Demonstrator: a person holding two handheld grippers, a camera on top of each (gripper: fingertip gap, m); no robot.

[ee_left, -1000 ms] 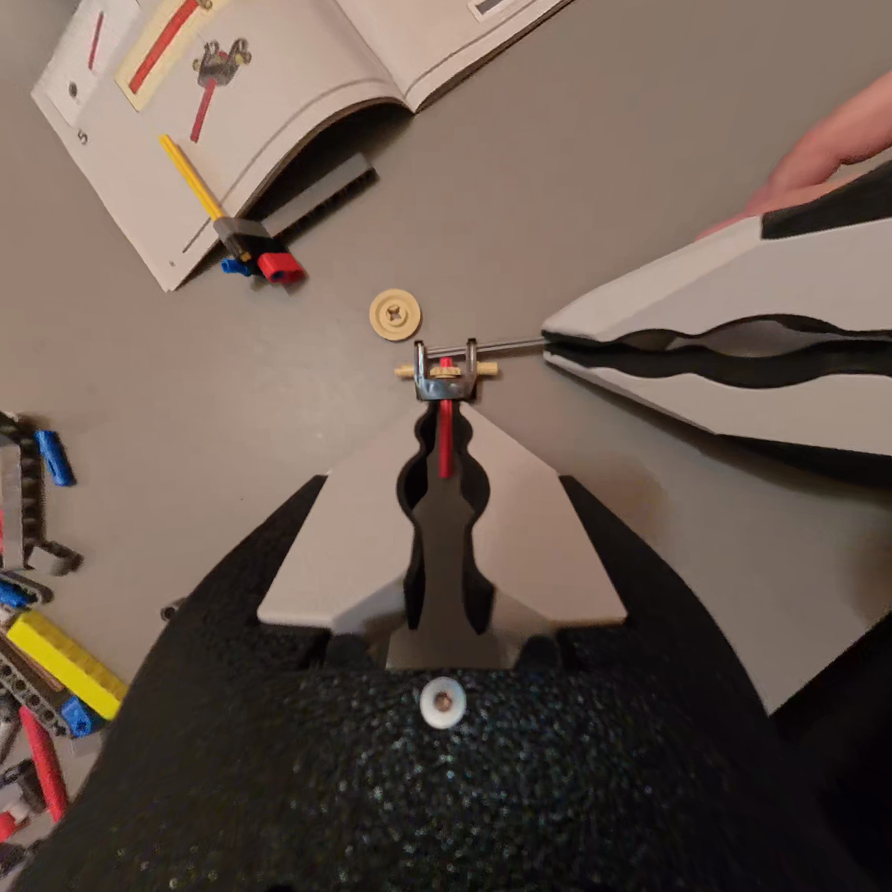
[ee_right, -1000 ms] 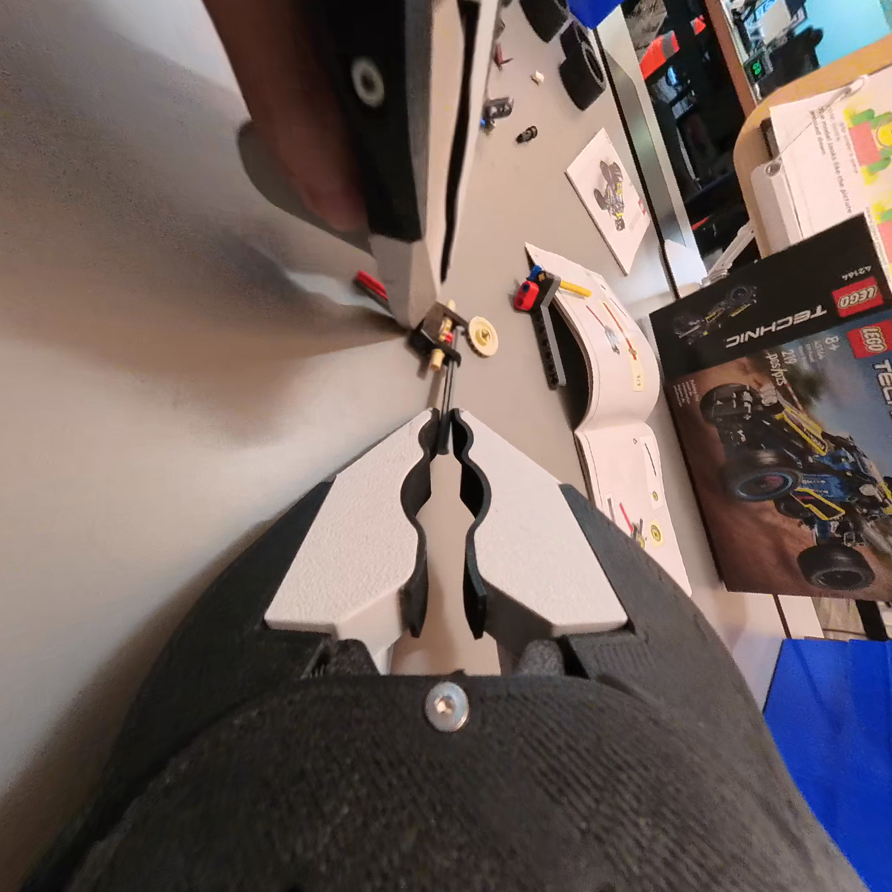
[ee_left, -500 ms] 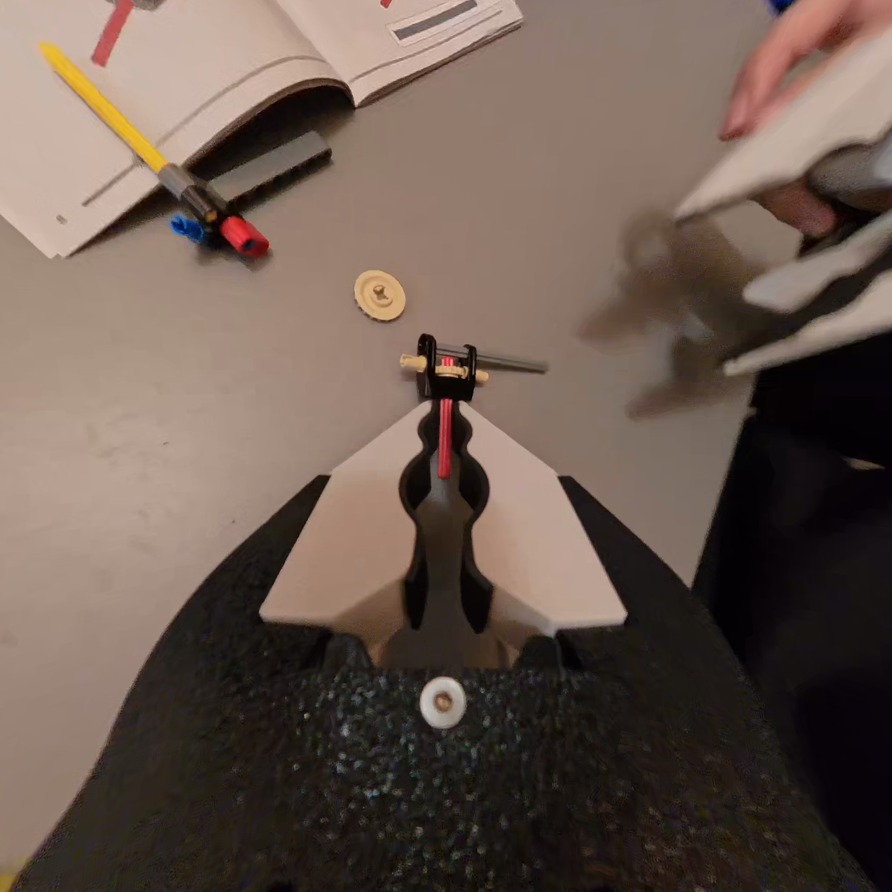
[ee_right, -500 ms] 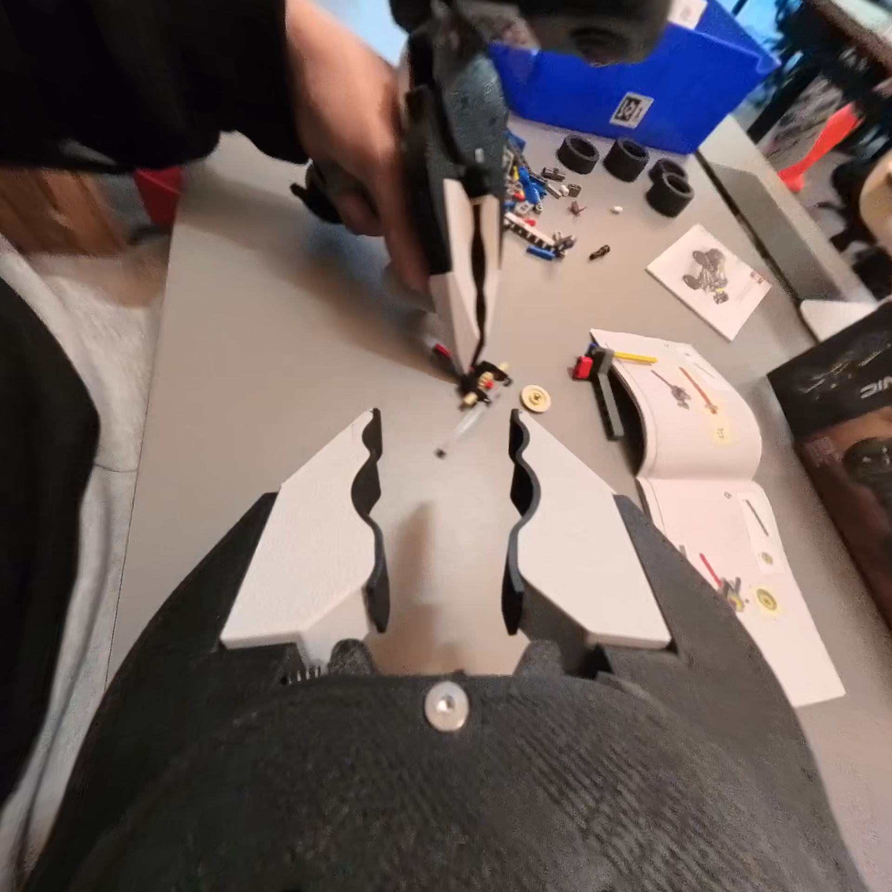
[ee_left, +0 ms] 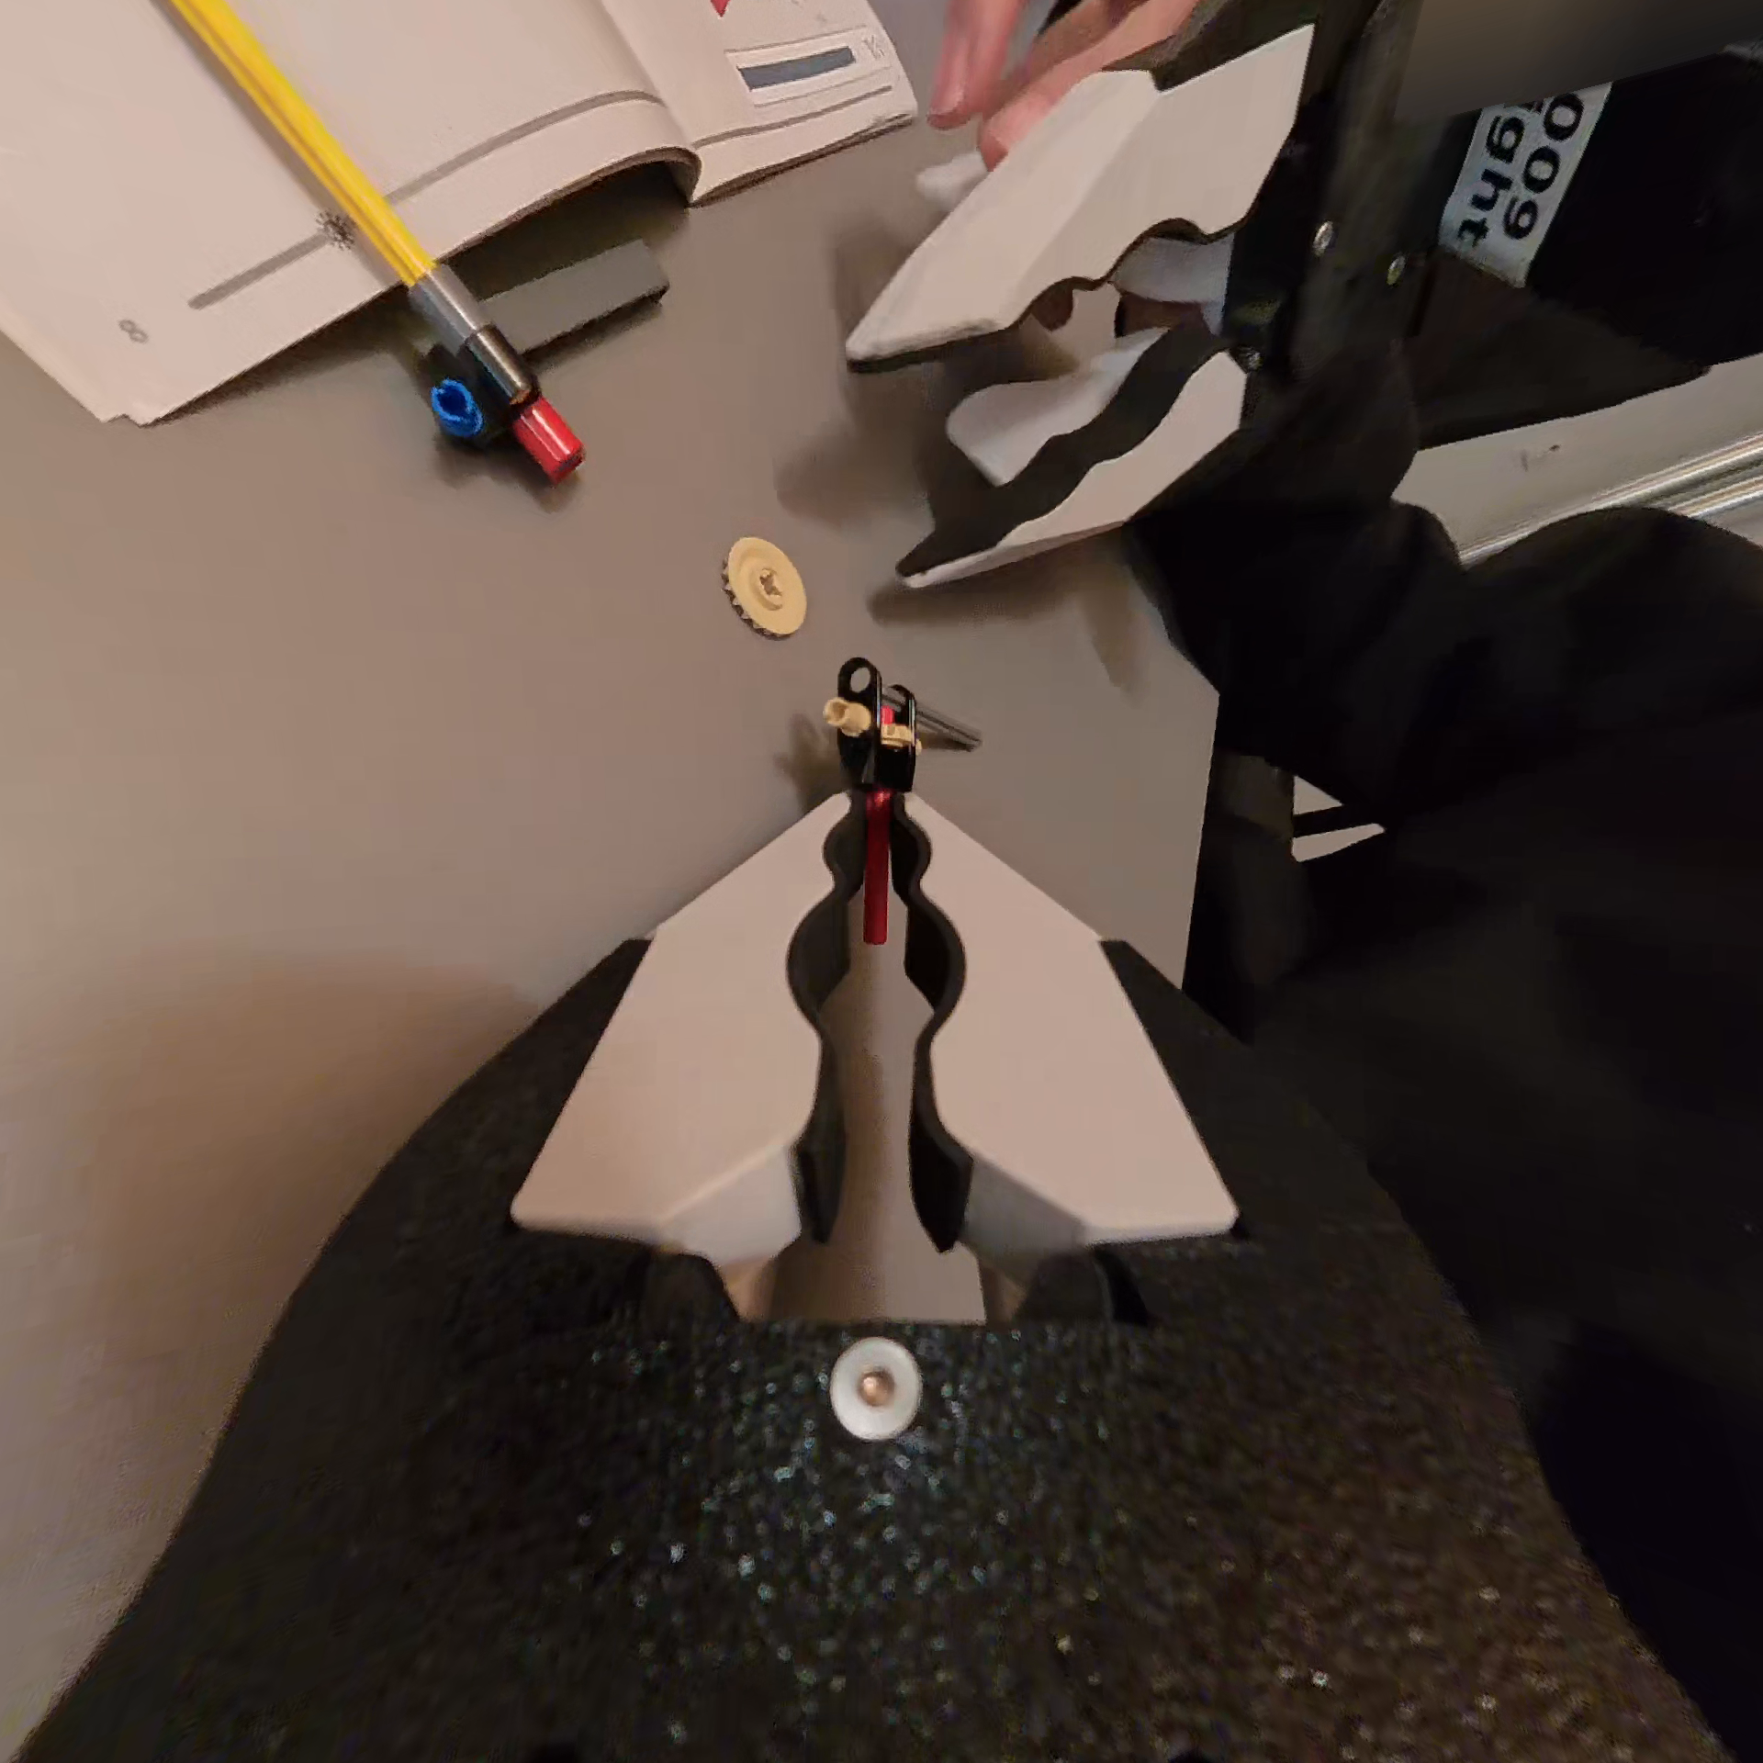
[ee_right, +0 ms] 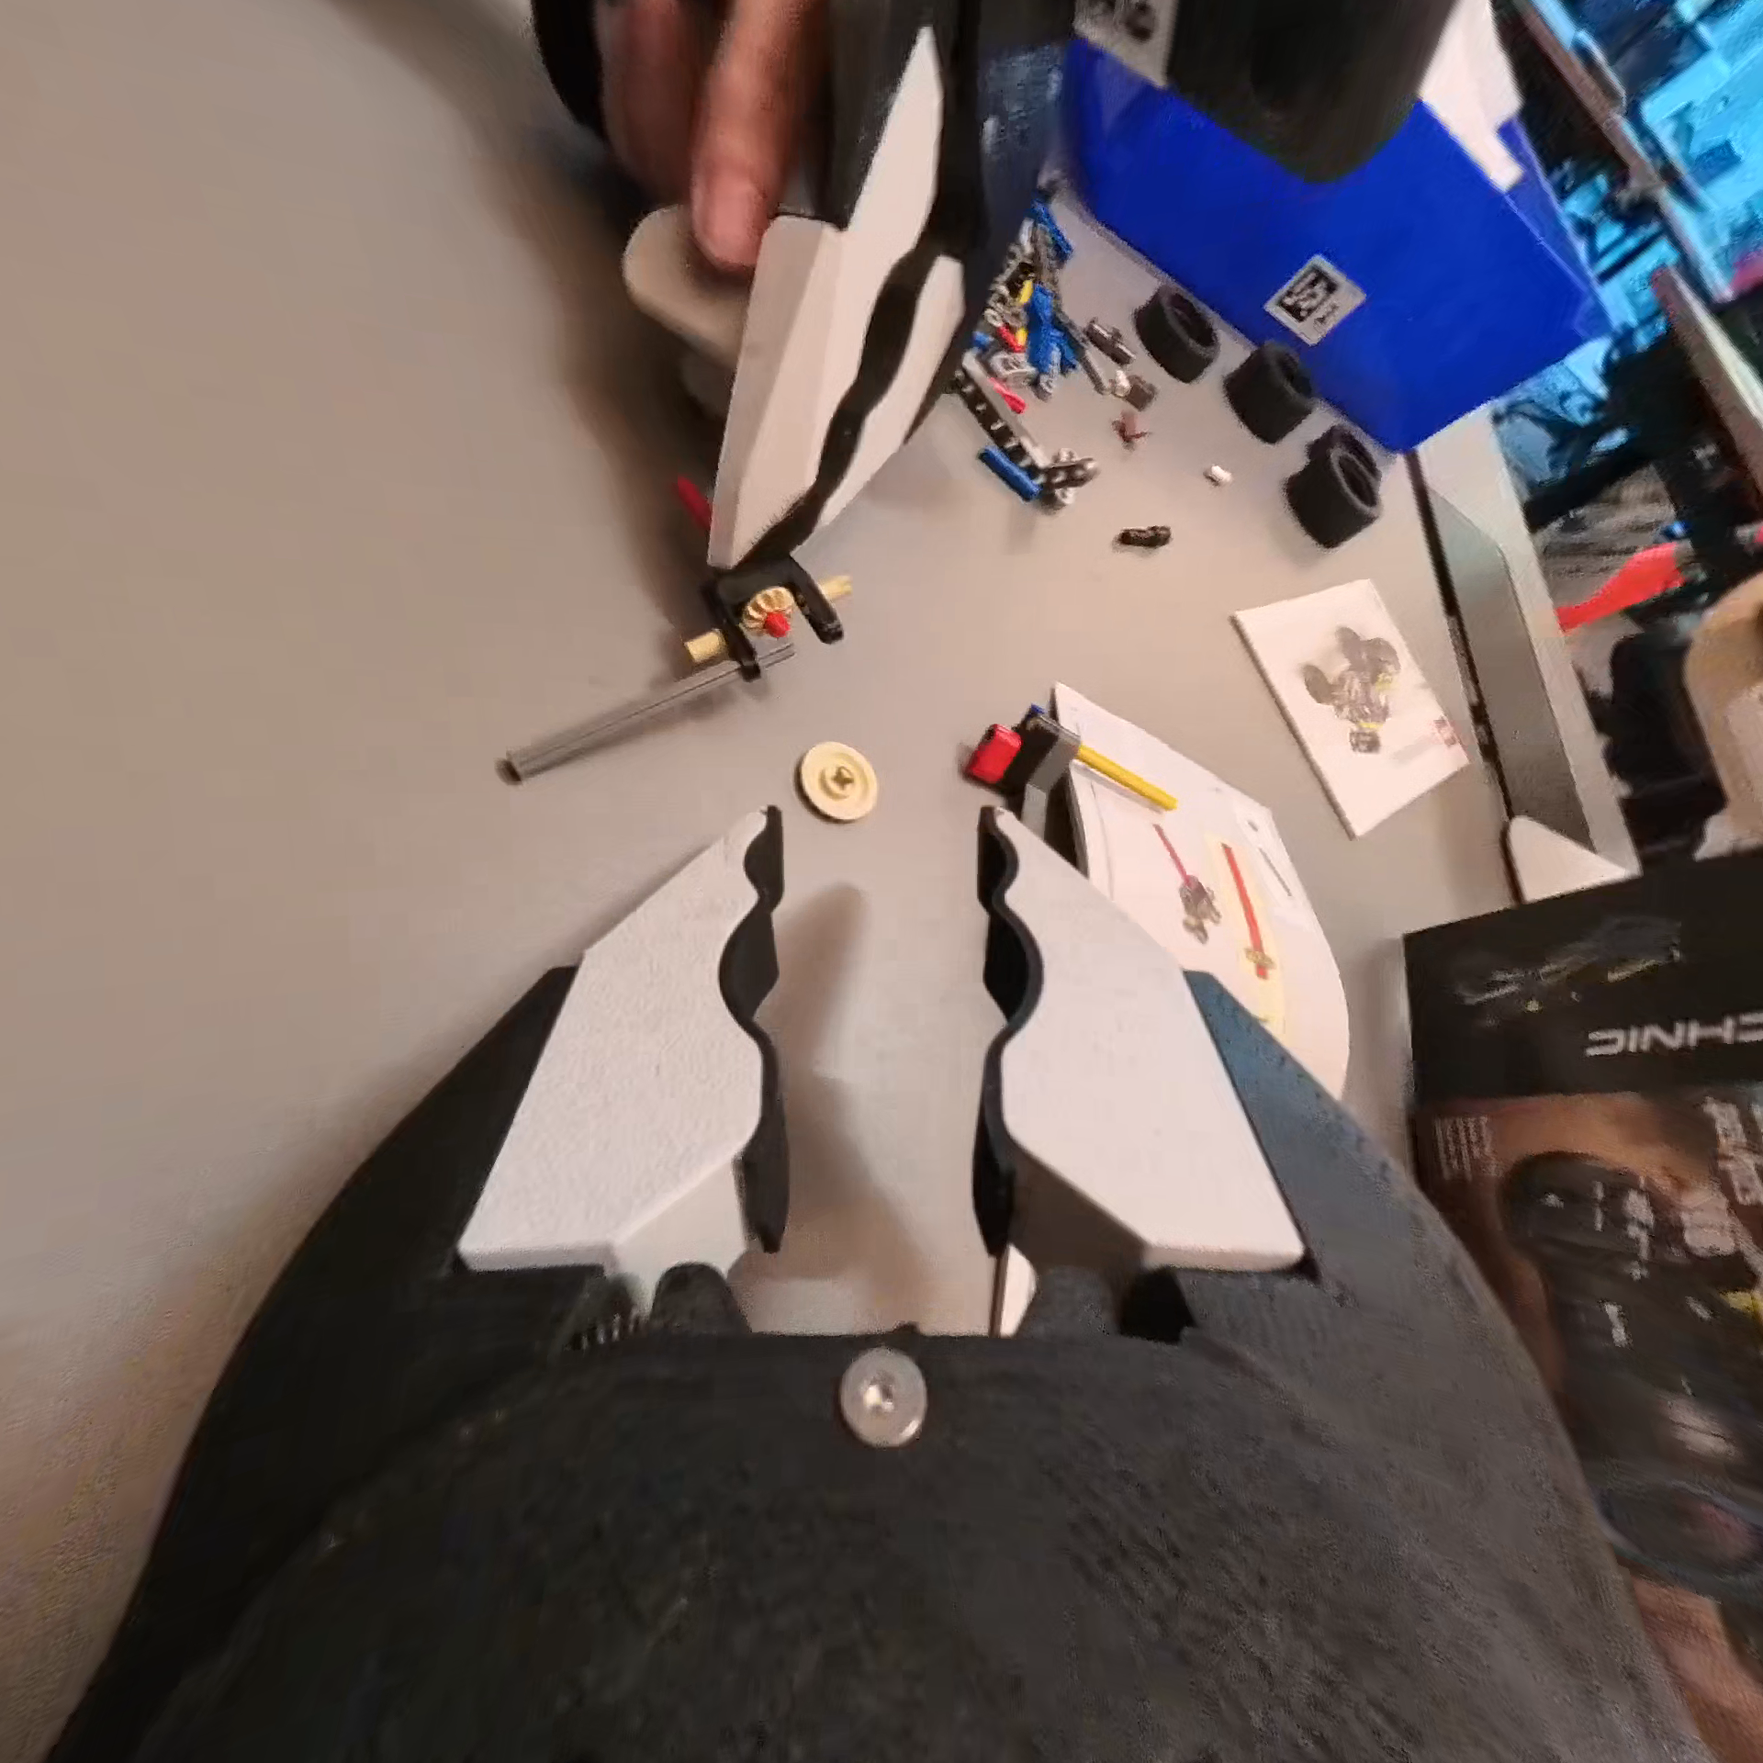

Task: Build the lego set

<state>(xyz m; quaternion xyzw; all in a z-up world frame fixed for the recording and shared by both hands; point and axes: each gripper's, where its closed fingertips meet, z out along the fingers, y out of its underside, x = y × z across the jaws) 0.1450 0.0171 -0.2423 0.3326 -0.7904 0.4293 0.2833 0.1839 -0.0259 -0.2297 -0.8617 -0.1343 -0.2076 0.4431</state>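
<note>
Spreading across both views is a grey table (ee_right: pixel 286 477), carrying everything. Largest on it: a blue bin (ee_right: pixel 1336 248) at the far edge, with three black tyres (ee_right: pixel 1269 391) lying just in front. A dark set box (ee_right: pixel 1603 1145) is sitting at the right view's right side. An open instruction booklet (ee_right: pixel 1212 887) is lying beside that, and a smaller leaflet (ee_right: pixel 1355 706) farther off. A scatter of loose pieces (ee_right: pixel 1030 334) is lying between the tyres and the left gripper.

A yellow axle sub-build (ee_left: pixel 458 324), with grey, black, blue and red parts at its end, is resting partly on the booklet's edge. A tan round gear (ee_left: pixel 766 587) is lying flat on bare table, apart from everything, between the two grippers.

Left gripper (ee_left: pixel 873 811): fingers pressed together, pinching the red axle (ee_left: pixel 875 878) of the small black-frame assembly (ee_right: pixel 773 611). The assembly is sitting at the fingertips, touching or just above the table; cannot tell which. A tan pin and a tan bevel gear are showing in the frame, and a long grey axle (ee_right: pixel 620 720) is sticking out sideways from it, its free end unsupported by either gripper.

Right gripper (ee_right: pixel 878 830): fingers spread wide, holding nothing, hovering near the tan gear and tilted downward toward the table. A person's fingers (ee_left: pixel 1002 76) are showing behind it; another hand (ee_right: pixel 706 124) is wrapping the left gripper's body.
</note>
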